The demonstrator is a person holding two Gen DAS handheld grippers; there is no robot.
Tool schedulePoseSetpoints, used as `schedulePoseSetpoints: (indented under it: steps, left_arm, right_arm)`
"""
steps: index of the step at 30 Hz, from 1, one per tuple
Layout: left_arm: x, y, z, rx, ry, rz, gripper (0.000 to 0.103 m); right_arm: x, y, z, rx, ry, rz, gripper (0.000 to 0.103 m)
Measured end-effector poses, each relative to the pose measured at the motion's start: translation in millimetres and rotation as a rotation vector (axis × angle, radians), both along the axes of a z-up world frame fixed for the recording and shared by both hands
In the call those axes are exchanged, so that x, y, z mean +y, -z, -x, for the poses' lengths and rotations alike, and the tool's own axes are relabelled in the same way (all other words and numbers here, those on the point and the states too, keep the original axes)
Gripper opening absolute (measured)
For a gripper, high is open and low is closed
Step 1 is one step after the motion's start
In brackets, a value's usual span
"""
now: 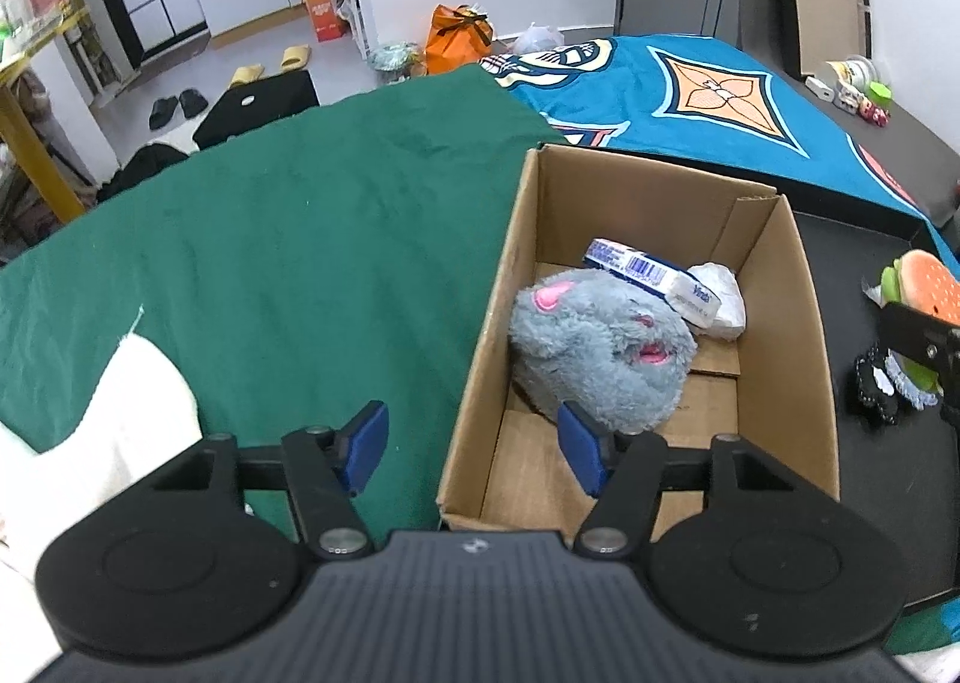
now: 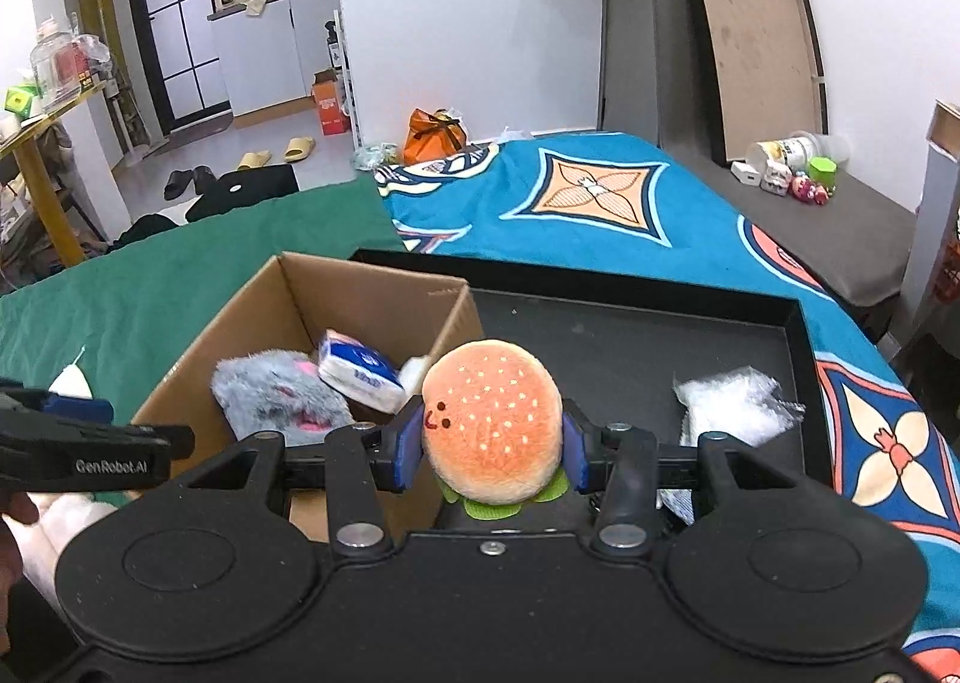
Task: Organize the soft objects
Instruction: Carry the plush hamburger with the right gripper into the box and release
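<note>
An open cardboard box (image 1: 498,287) (image 2: 240,317) holds a grey plush mouse (image 1: 594,347) (image 2: 276,392), a blue-and-white tissue pack (image 1: 651,275) (image 2: 360,371) and a white crumpled wad (image 1: 723,293). My left gripper (image 1: 474,449) is open and empty, straddling the box's near-left wall. My right gripper (image 2: 491,452) is shut on a plush hamburger (image 2: 495,422) and holds it above the black tray (image 2: 630,335), just right of the box. The hamburger also shows at the right edge of the left wrist view (image 1: 924,284).
A crinkled clear plastic bag (image 2: 729,404) lies in the tray. A small black-and-white plush thing (image 1: 879,383) lies in the tray by the right gripper. A green cloth (image 1: 270,233) and a blue patterned cloth (image 2: 600,203) cover the surface. A white soft item (image 1: 90,431) lies at the left.
</note>
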State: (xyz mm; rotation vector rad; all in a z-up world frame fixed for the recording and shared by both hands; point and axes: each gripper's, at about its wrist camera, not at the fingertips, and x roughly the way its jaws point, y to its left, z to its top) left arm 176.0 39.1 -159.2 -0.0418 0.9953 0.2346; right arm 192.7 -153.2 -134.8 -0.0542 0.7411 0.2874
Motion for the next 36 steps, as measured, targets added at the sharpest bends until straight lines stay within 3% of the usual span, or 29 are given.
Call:
schedulePoseSetpoints:
  steps: [16,21,26,30,36]
  left_arm:
    - [25,15,-5,0.030,-0.029,0.113,0.039]
    - [33,19,-5,0.039,-0.044,0.152,0.023]
    - [37,20,-4,0.028,-0.034,0.184,0.016]
    - [40,20,-2,0.021,-0.040,0.207,0.015]
    - [39,15,1,0.006,-0.035,0.203,0.015]
  right_arm:
    - [54,0,-11,-0.013,-0.046,0.062,0.045]
    - [67,0,-11,-0.014,-0.065,0.084,0.045]
    - [75,-5,-15,-0.038,-0.058,0.092,0.046]
    - [79,-6,-15,-0.054,-0.057,0.114,0.061]
    - [66,-6,-3,-0.068,-0.032,0.124,0.068]
